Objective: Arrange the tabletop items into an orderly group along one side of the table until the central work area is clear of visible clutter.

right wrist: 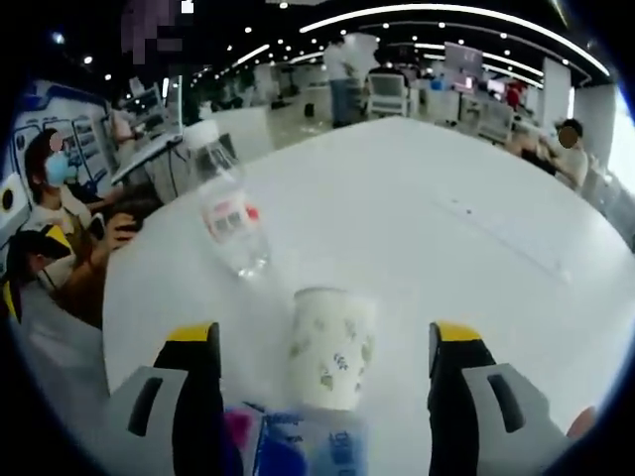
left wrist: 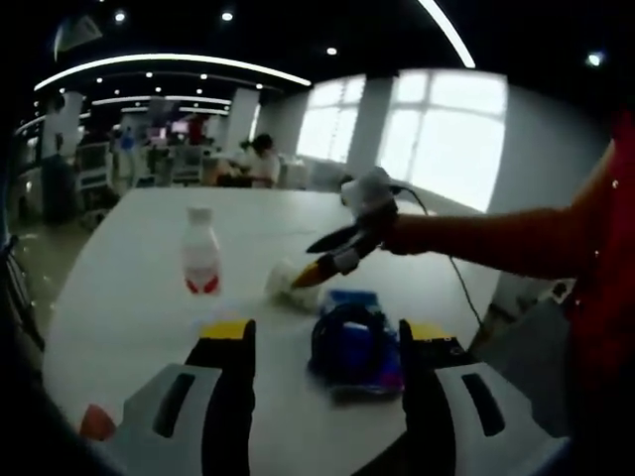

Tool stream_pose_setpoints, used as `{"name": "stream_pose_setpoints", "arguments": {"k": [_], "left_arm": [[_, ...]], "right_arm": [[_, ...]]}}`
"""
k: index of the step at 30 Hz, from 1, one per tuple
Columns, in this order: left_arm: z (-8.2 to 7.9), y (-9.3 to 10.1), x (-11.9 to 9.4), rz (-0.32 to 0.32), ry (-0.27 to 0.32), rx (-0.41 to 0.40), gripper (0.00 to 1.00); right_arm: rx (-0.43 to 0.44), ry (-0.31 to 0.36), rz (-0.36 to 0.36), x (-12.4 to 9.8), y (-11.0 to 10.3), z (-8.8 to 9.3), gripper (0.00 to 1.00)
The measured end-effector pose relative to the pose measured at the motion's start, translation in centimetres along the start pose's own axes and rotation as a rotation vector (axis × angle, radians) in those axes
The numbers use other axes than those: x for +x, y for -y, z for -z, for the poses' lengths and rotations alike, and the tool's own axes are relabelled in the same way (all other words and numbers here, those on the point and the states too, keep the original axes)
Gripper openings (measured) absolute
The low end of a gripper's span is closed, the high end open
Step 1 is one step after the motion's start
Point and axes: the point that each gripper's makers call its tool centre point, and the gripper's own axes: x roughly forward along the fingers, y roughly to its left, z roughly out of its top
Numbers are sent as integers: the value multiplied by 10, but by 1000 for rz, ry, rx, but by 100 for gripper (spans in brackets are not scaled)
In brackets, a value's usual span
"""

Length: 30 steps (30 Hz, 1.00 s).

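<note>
A blue and purple packet [left wrist: 355, 347] lies on the white table [left wrist: 129, 307] between the jaws of my left gripper [left wrist: 327, 332], which stands open. Beyond it is a white paper cup [left wrist: 286, 282]. My right gripper [left wrist: 319, 260] reaches in from the right at that cup, held by an arm in a red sleeve. A clear bottle [left wrist: 201, 254] with a white cap and red label stands to the left. In the right gripper view, the cup [right wrist: 332, 347] sits between the wide jaws of the open right gripper [right wrist: 322, 337], touching neither. The bottle [right wrist: 230, 213] is beyond it and the packet [right wrist: 288, 441] lies at the bottom.
The table [right wrist: 446, 198] stretches far and bare past the cup. A seated person in a mask [right wrist: 60, 218] is at its left edge. A cable [left wrist: 451, 268] trails from the right gripper. Desks and people fill the room behind.
</note>
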Motion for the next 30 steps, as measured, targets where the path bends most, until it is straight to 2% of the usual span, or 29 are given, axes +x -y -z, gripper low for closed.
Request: {"name": "stream_pose_setpoints", "arguments": {"k": [9,17,20,24,30], "left_arm": [[1,2,1,8,-2,3,54],[1,0,0,0,-1,-3,53],[1,-1,0,-5,-1,-3,53],[1,-2,0,-8,0,-4,52],[2,-3,0,-14,0,-6,52]], "right_arm": [[34,-67,-18,18,4,7,73],[84,-100,-28,30,6,5,65],[100,-115,-27,33,8,5,64],[128,-153,-40,35,7,9,55],[135,-182,-50,37,7,12,49]]}}
